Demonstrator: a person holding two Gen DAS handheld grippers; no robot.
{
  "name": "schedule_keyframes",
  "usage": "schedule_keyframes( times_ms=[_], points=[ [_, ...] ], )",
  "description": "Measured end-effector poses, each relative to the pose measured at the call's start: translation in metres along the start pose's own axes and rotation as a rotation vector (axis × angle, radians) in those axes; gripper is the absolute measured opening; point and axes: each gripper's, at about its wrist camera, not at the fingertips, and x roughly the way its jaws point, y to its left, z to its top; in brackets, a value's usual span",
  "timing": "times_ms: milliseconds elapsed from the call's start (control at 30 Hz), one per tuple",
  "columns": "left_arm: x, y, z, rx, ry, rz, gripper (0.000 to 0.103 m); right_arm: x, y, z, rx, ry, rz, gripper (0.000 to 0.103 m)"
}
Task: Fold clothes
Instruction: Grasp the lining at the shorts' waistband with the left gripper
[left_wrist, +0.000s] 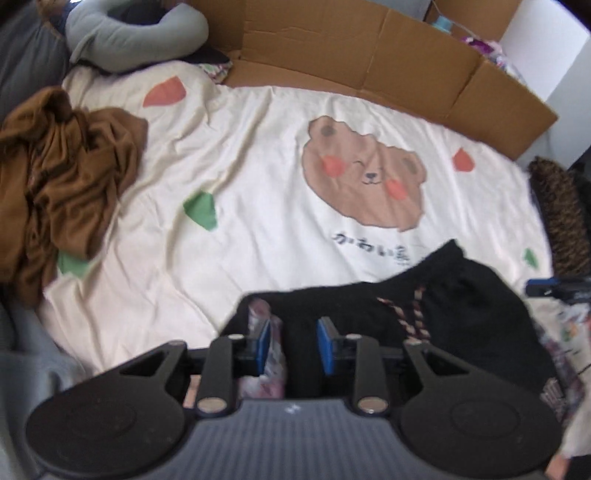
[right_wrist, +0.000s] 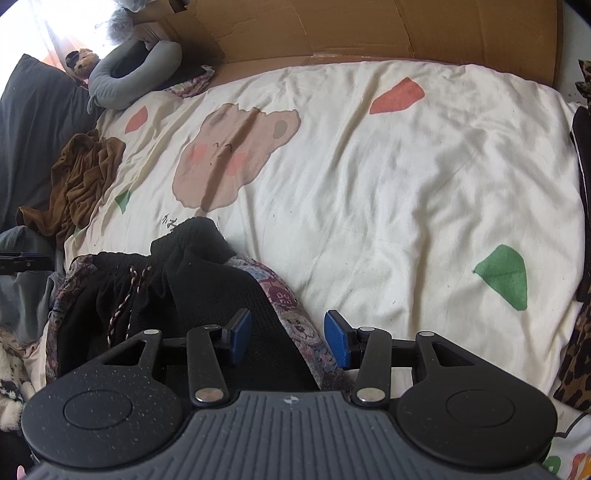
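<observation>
Black shorts with a striped drawstring lie bunched at the near edge of the cream bear-print bedsheet. My left gripper is open, its blue pads on either side of black fabric and a patterned cloth. In the right wrist view the shorts lie on a patterned garment. My right gripper is open over the edge of both. A crumpled brown garment lies at the left; it also shows in the right wrist view.
A grey neck pillow and flattened cardboard border the far side of the bed. A leopard-print cloth lies at the right edge. A dark pillow is at the left.
</observation>
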Motion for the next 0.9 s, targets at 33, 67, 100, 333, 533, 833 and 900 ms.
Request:
schedule_keyframes(
  times_ms=[33, 67, 100, 333, 533, 833, 900],
  points=[
    [0.005, 0.0, 0.002, 0.012, -0.002, 0.014, 0.033, 0.001, 0.0, 0.001, -0.001, -0.002, 0.0, 0.051],
    [0.009, 0.001, 0.004, 0.025, -0.005, 0.03, 0.033, 0.001, 0.0, 0.003, -0.002, -0.004, 0.0, 0.051],
    [0.014, 0.001, 0.005, 0.04, -0.011, 0.048, 0.033, 0.002, 0.001, 0.004, -0.002, -0.006, -0.001, 0.051],
    [0.045, 0.004, 0.006, 0.093, 0.001, 0.12, 0.034, 0.005, 0.001, 0.011, -0.005, -0.022, -0.002, 0.051],
    [0.059, 0.018, -0.003, 0.025, 0.027, 0.135, 0.035, 0.007, 0.0, 0.015, -0.005, -0.033, -0.004, 0.051],
    [0.062, 0.031, -0.026, -0.055, 0.086, 0.094, 0.01, 0.023, 0.005, 0.028, -0.058, -0.026, 0.005, 0.051],
    [0.059, 0.033, -0.03, -0.066, 0.089, 0.081, 0.008, 0.028, 0.007, 0.032, -0.073, -0.021, 0.005, 0.051]
  ],
)
